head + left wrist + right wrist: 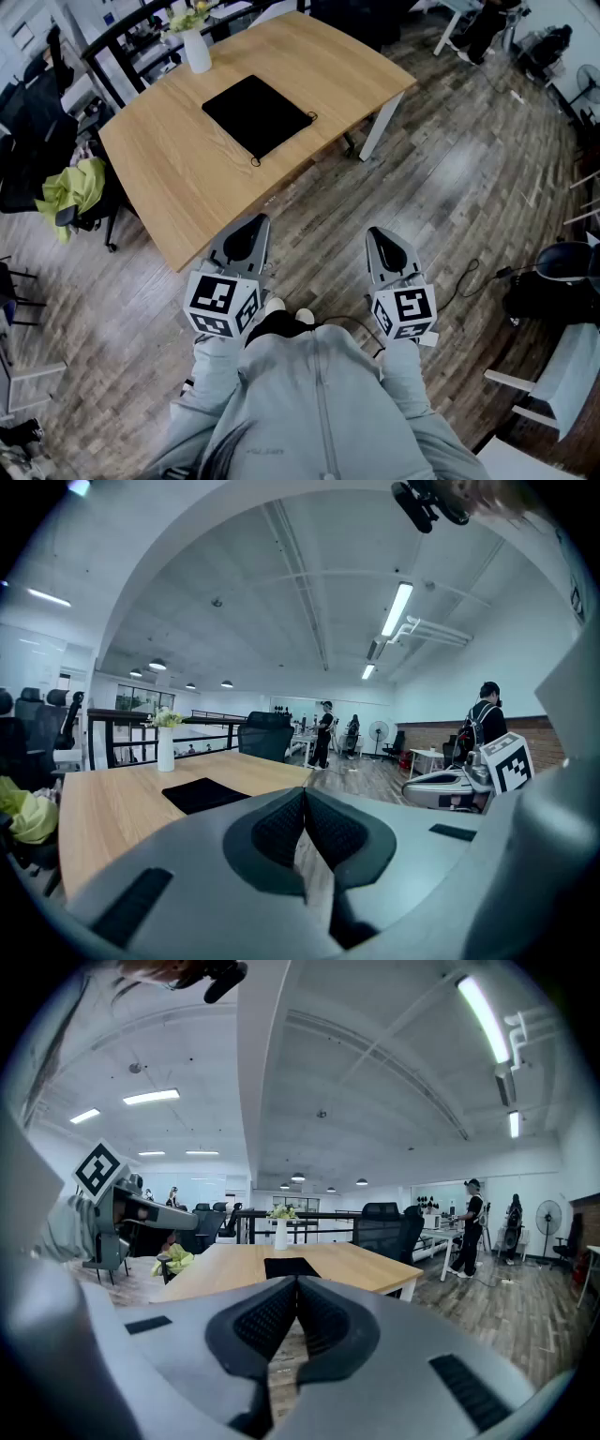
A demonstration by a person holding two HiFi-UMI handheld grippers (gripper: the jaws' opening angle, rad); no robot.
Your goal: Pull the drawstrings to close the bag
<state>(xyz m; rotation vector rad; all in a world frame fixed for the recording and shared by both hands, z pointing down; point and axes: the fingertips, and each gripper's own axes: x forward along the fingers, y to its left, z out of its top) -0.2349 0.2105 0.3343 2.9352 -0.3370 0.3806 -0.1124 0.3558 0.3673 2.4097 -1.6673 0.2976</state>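
Observation:
A flat black drawstring bag (256, 114) lies on the wooden table (187, 178), with a thin cord looping off its near edge and right corner. It also shows as a dark patch (204, 793) in the left gripper view and a small dark square (291, 1267) in the right gripper view. My left gripper (246, 231) is shut and empty, held over the floor just short of the table's near edge. My right gripper (382, 240) is shut and empty too, over the floor to the right. Both are well short of the bag.
A white vase (196, 49) with flowers stands at the table's far side. Black chairs, one with a yellow-green cloth (71, 191), stand left of the table. People (487, 719) stand far off in the room. A cable (469, 274) lies on the floor at right.

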